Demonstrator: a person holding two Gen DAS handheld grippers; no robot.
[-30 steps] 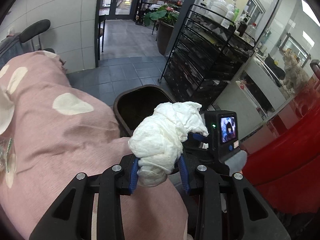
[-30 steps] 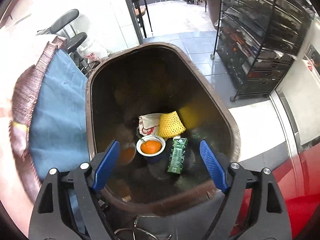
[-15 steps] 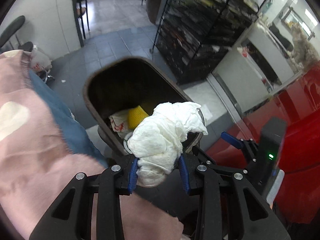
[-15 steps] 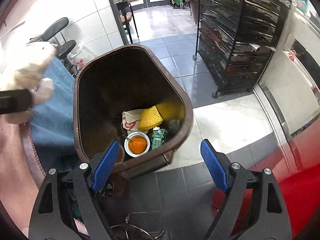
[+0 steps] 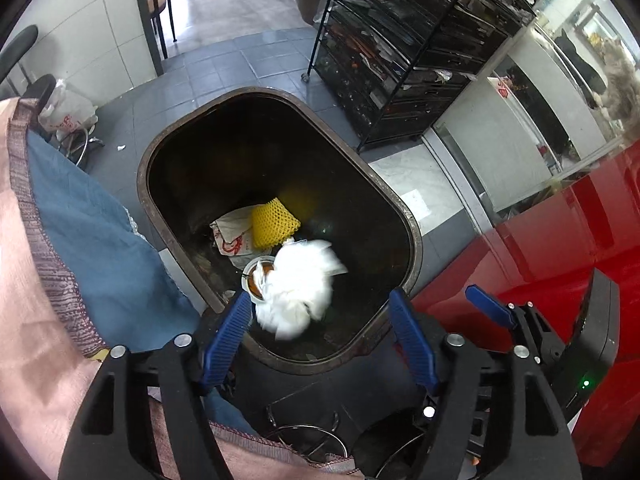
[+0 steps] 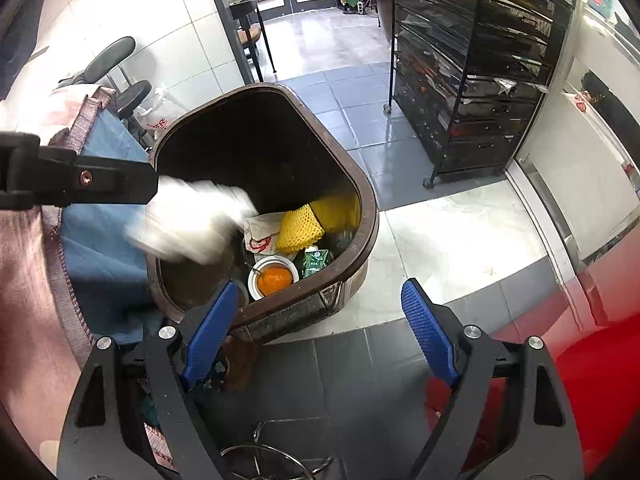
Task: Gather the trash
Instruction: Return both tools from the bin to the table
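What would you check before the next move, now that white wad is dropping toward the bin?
1. Left gripper open, wad released: ok.
2. White tissue wad over the trash bin mouth: ok.
3. Wad settled inside: cannot tell, it is blurred.
4. Right gripper open, holding nothing: ok.
5. Room left above the yellow foam net and sauce cup: ok.

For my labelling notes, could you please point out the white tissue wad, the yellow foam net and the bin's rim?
white tissue wad [image 5: 298, 284], left wrist view, middle of the blurred wad.
yellow foam net [image 5: 273, 222], left wrist view, mesh centre.
bin's rim [image 6: 370, 216], right wrist view, right edge.
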